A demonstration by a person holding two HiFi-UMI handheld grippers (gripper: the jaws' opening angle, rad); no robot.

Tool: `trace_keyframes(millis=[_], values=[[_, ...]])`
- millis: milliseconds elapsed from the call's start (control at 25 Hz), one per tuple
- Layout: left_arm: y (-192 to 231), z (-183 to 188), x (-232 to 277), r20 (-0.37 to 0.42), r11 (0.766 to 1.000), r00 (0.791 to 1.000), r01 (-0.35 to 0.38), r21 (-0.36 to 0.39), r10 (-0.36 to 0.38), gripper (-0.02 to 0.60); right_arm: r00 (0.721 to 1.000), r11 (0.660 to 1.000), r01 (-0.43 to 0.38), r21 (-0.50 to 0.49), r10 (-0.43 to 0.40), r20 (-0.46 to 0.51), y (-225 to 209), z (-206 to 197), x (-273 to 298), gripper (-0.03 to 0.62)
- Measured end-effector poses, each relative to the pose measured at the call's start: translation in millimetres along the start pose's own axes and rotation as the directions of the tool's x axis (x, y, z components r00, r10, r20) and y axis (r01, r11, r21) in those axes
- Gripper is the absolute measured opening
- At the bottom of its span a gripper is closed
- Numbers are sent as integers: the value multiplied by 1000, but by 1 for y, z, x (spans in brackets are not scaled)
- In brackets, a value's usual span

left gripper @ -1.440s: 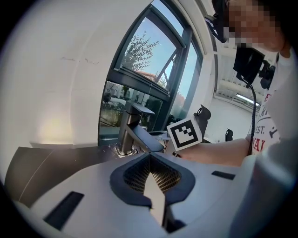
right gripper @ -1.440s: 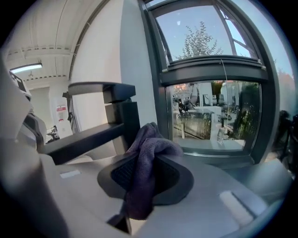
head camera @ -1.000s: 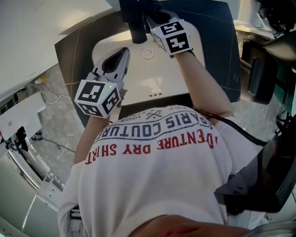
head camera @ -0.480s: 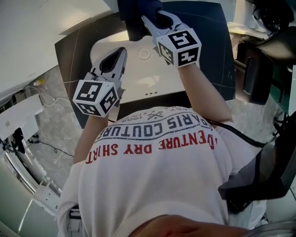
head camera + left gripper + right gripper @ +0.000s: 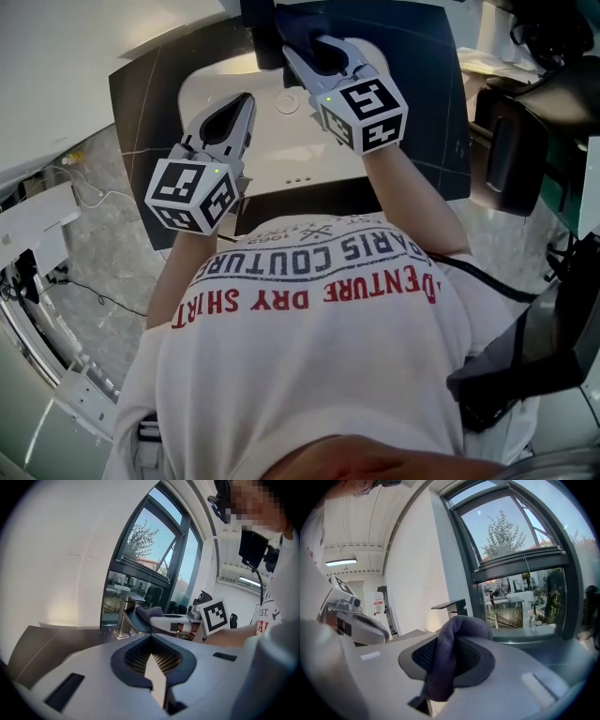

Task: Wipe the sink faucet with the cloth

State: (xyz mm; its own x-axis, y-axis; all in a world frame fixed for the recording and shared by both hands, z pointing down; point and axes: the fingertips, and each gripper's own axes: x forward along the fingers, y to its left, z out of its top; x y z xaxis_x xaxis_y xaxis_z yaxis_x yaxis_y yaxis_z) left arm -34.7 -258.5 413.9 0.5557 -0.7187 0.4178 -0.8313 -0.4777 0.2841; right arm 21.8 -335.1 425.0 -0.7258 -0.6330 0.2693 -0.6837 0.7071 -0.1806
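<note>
The left hand-held gripper [image 5: 242, 108] hovers over the white sink [image 5: 281, 164] near its left rim, jaws shut together with nothing between them. Beyond it, the right hand-held gripper [image 5: 317, 56] is clamped on the dark blue cloth [image 5: 447, 653], which bunches up out of its jaws. The cloth seems to rest against the faucet [image 5: 451, 606] at the sink's back edge, set in the dark counter [image 5: 141, 94].

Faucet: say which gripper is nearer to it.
Right. The right gripper, shut on the cloth, is close beside the faucet at the back of the sink. The left gripper, shut and empty, hovers over the sink's left side, farther off.
</note>
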Motion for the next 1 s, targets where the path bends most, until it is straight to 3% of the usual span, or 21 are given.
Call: trace_keyframes(millis=[280,480,760,1000], values=[[-19,-7,-7,19,1000,1000,0,-3,0,1,999,999,-44,-25,43,-21,20,-17,-23,69],[-25,-4,-13,41,1000,999,-6,-4,6,2,998,996,-53,-70,54,14,25,4,-42,69],[-28,5,-19,60,1000,998,-13,2,13,2,982,980,-180,-84,184,38,58,33,-51,69],[-18,6,-18,59,1000,998,-21,-7,22,2,980,977,-199,-76,198,-23,60,17,-34,69]])
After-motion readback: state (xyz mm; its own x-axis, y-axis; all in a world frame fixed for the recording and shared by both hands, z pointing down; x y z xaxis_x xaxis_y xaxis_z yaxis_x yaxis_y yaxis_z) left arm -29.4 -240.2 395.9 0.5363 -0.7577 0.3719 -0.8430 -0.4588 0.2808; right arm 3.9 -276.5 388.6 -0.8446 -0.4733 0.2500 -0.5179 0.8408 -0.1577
